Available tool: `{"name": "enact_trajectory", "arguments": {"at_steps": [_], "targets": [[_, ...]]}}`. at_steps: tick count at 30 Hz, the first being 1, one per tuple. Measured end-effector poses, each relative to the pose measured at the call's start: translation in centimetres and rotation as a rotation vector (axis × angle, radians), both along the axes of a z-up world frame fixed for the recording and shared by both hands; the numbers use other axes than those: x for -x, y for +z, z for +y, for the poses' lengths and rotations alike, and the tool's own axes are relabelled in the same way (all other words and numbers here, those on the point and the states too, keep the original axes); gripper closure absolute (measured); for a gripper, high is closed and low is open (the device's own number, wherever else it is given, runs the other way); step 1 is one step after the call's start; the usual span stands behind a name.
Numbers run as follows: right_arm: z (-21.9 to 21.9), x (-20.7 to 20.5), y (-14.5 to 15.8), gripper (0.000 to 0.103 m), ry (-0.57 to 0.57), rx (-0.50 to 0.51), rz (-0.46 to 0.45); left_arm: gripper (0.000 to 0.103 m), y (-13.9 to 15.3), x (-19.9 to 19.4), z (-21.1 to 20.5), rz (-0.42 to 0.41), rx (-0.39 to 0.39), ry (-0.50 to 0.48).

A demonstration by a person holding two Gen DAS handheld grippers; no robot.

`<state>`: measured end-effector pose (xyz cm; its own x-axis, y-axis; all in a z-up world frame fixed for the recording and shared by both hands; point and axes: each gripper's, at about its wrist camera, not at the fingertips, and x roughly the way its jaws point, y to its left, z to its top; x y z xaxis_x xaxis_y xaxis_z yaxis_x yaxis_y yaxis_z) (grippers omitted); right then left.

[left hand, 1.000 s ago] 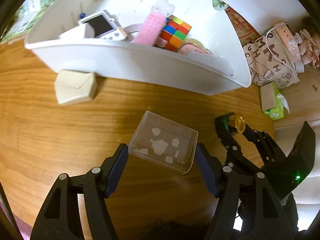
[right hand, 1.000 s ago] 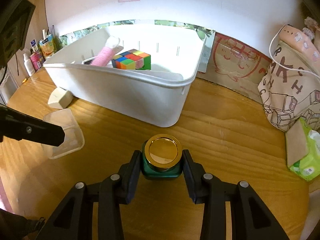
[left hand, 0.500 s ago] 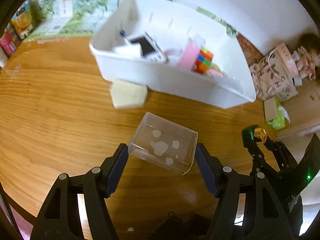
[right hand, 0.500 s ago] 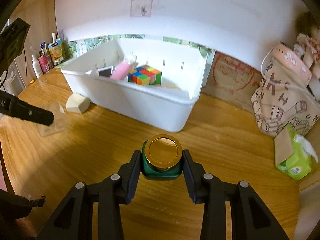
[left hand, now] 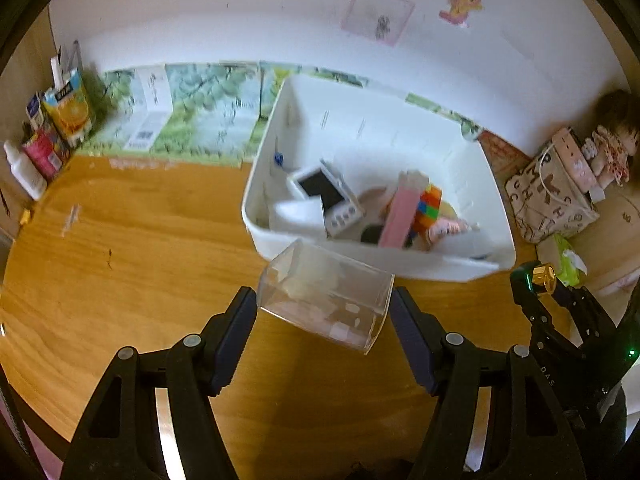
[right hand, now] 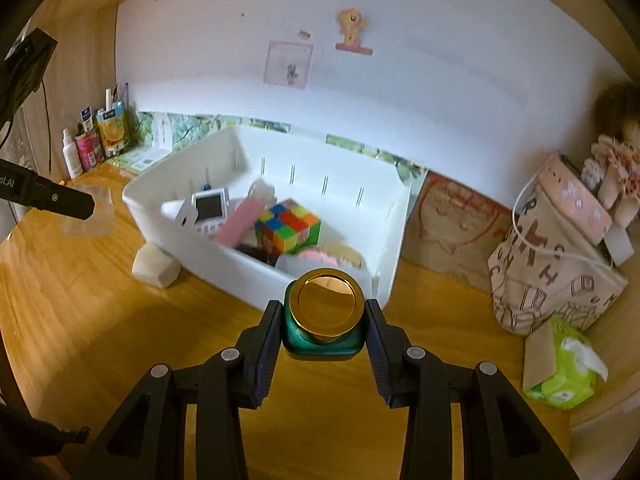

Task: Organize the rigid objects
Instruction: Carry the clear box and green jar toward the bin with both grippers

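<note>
My left gripper (left hand: 323,312) is shut on a clear plastic box (left hand: 324,300), held in the air just short of the white bin's (left hand: 400,264) near wall. In the right wrist view the same clear plastic box (right hand: 86,210) shows at far left, behind a finger of the left gripper. My right gripper (right hand: 324,320) is shut on a green jar with a gold lid (right hand: 326,312), lifted above the wooden desk in front of the white bin (right hand: 224,268). The bin holds a colour cube (right hand: 288,226), a pink bar (right hand: 238,222), a small white screen device (right hand: 208,208) and other pieces.
A cream faceted block (right hand: 154,268) lies on the desk against the bin's left corner. Bottles and cartons (right hand: 94,140) stand at the back left. A printed bag (right hand: 556,248) and a green tissue pack (right hand: 560,372) sit to the right. Bare wood spreads left of the bin.
Both grippers have risen with their loads, and both views now look over the bin's rim at the wall. The clear box has moved up towards the bin's near wall.
</note>
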<state>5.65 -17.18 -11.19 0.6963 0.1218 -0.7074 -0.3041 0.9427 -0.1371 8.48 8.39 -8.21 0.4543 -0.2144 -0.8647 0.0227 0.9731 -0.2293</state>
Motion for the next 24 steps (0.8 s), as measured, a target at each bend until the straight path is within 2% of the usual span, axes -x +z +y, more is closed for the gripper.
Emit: {"name": "enact_trajectory", "arguments": {"at_steps": [11, 18, 23, 24], "targets": [[1.2, -3.9, 0.3, 0.062, -0.052, -0.002, -0.031, 0.033, 1.8, -3.8, 1.2, -0.135, 0.062, -0.004], [1.5, -6.3, -0.5, 0.062, -0.07, 0.007, -0.034, 0.033, 1.4, -5.9, 0.9, -0.169, 0.082, 0.003], [1.3, -7.5, -0.5, 0.059, -0.066, 0.004, -0.047, 0.032, 0.6, -6.7, 0.3, -0.163, 0.059, 0.003], [1.1, -7.6, -0.4, 0.054, -0.067, -0.006, -0.046, 0.031, 0.4, -6.8, 0.3, -0.155, 0.053, 0.012]]}}
